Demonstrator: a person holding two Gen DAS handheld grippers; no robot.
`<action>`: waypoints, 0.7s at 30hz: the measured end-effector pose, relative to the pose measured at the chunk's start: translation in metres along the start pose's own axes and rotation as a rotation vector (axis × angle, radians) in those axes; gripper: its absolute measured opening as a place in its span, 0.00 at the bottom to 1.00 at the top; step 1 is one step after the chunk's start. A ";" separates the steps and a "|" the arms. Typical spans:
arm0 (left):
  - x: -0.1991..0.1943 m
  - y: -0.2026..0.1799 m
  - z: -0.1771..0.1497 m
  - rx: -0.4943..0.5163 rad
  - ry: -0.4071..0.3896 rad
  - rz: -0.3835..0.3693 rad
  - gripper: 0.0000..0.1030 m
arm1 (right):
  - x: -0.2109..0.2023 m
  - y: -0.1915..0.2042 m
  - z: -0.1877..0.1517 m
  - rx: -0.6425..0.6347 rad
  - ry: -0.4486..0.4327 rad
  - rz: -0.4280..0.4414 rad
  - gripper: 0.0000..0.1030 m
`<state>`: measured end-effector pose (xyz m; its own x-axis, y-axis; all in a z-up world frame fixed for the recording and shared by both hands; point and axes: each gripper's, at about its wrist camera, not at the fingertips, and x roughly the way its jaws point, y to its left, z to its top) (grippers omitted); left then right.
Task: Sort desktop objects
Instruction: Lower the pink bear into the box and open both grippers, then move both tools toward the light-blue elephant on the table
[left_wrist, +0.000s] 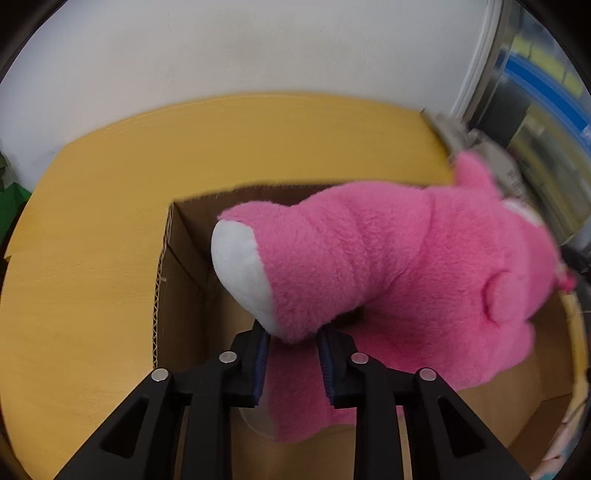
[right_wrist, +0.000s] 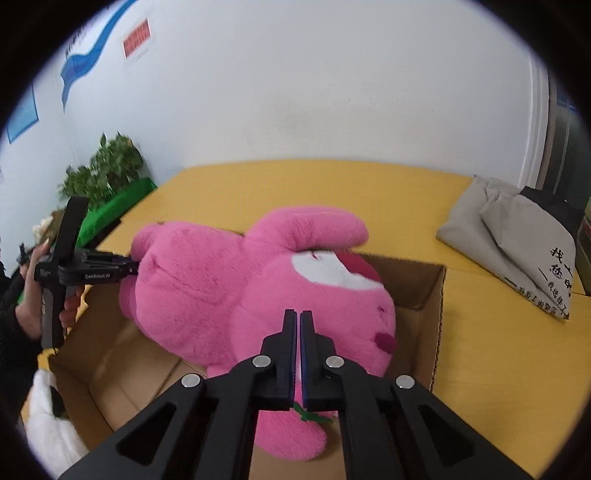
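Two hand-held grippers: my left hand-held gripper (left_wrist: 293, 341) clamps the pink plush bear (right_wrist: 258, 288) by its foot above the cardboard box (right_wrist: 432, 291); my right hand-held gripper (right_wrist: 298, 321) is closed, empty.

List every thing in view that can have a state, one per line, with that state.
pink plush bear: lying over the open box, leg pinched by the left gripper.
cardboard box: open at the top, bear partly inside.
left gripper: shut on the bear's leg.
right gripper: shut, holding nothing.
grey bag: slumped on the table.
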<state>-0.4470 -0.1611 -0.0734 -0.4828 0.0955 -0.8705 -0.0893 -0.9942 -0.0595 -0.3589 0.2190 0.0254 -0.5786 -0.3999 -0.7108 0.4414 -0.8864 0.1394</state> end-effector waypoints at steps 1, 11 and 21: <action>0.000 0.000 -0.001 -0.001 -0.010 0.002 0.28 | 0.004 -0.001 -0.003 0.004 0.012 -0.001 0.03; -0.110 0.006 -0.027 -0.047 -0.257 -0.032 0.78 | -0.072 -0.001 -0.043 0.037 -0.102 0.081 0.68; -0.267 -0.028 -0.167 0.016 -0.377 -0.157 1.00 | -0.275 0.053 -0.087 -0.029 -0.401 0.155 0.77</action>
<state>-0.1697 -0.1665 0.0794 -0.7474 0.2607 -0.6110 -0.2000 -0.9654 -0.1674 -0.1168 0.3025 0.1684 -0.7223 -0.5917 -0.3579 0.5599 -0.8042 0.1994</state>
